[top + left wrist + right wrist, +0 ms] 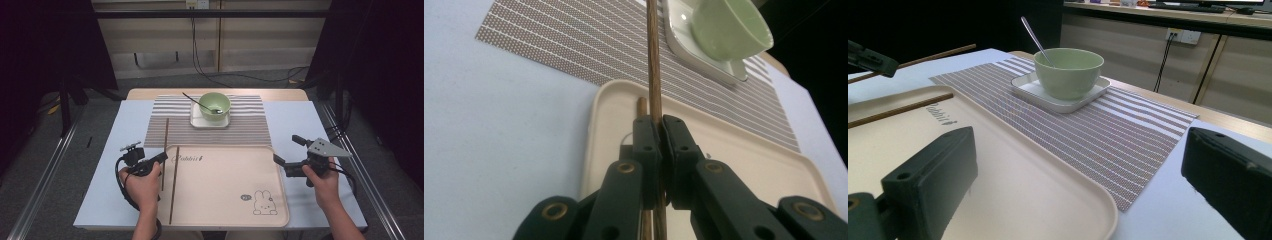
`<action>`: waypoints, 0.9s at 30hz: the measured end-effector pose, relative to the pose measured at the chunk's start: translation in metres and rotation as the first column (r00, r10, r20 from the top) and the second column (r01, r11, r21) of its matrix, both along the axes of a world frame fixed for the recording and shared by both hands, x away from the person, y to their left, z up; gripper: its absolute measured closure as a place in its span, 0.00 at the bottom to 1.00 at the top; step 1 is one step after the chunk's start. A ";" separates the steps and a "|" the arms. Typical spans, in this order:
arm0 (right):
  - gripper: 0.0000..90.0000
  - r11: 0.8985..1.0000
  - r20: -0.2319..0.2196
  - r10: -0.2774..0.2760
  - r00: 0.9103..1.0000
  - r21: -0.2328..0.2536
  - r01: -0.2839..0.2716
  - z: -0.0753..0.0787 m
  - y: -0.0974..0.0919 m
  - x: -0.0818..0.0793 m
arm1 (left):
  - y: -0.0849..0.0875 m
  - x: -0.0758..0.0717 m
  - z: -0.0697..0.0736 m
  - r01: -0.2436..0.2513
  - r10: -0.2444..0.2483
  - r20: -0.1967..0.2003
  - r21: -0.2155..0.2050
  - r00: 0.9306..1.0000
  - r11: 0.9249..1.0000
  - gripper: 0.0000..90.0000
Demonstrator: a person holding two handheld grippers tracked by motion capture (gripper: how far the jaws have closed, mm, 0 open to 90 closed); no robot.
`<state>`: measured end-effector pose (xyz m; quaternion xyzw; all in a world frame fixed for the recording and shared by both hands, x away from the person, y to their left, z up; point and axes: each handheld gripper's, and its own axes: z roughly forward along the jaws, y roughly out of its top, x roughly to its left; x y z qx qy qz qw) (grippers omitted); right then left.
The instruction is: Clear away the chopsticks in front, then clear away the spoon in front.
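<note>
My left gripper (162, 156) (659, 122) is shut on a brown chopstick (165, 135) (654, 60). The stick runs from over the beige tray's left rim out over the striped placemat (250, 125). A second chopstick (174, 185) (642, 106) lies flat on the tray (225, 185) near its left side. At the tray's right edge my right gripper (289, 150) (1080, 150) stands open with nothing between its jaws. In the right gripper view the left gripper (868, 60) and its chopstick (938, 54) appear at far left.
A green bowl (215, 104) (1069, 70) with a metal spoon (197, 102) (1033, 32) in it sits on a white square plate (210, 121) (1068, 102) on the placemat beyond the tray. A pale blue sheet (120, 150) covers the table.
</note>
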<state>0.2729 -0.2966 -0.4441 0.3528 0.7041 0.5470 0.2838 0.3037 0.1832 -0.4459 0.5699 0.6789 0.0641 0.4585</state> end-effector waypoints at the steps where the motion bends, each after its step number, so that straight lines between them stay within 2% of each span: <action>1: 0.01 1.000 0.001 -0.002 1.000 -0.001 0.002 0.000 0.000 0.000 | 0.000 -0.001 0.000 0.008 -0.008 -0.002 0.001 1.000 1.000 0.95; 2: 0.01 1.000 -0.006 -0.002 1.000 -0.005 0.002 -0.001 0.001 0.000 | -0.001 -0.002 -0.002 0.007 -0.007 -0.002 -0.012 1.000 1.000 0.95; 9: 0.01 1.000 0.002 -0.003 1.000 -0.002 0.003 0.000 0.001 0.000 | -0.003 -0.006 -0.004 0.007 -0.007 -0.001 -0.010 1.000 1.000 0.95; 13: 0.01 1.000 0.000 -0.002 1.000 -0.003 0.002 0.000 0.001 -0.001 | -0.003 -0.008 -0.006 0.001 -0.001 0.001 -0.028 1.000 1.000 0.95; 15: 0.01 1.000 -0.001 0.003 1.000 -0.012 -0.003 -0.001 0.001 0.000 | -0.002 -0.010 -0.007 0.007 -0.007 0.001 -0.020 1.000 1.000 0.95; 17: 0.01 1.000 -0.003 0.001 1.000 -0.014 -0.002 -0.001 0.001 0.000 | -0.003 -0.011 -0.008 -0.002 0.002 0.000 -0.037 1.000 0.999 0.95; 26: 0.01 1.000 -0.002 -0.007 1.000 -0.003 0.007 0.000 0.001 -0.002 | -0.002 -0.020 -0.007 -0.006 0.006 0.009 -0.032 1.000 0.999 0.95; 27: 0.01 1.000 0.001 -0.003 1.000 -0.009 0.003 0.000 0.001 -0.001 | -0.002 -0.021 -0.007 -0.010 0.010 0.014 -0.042 1.000 0.999 0.95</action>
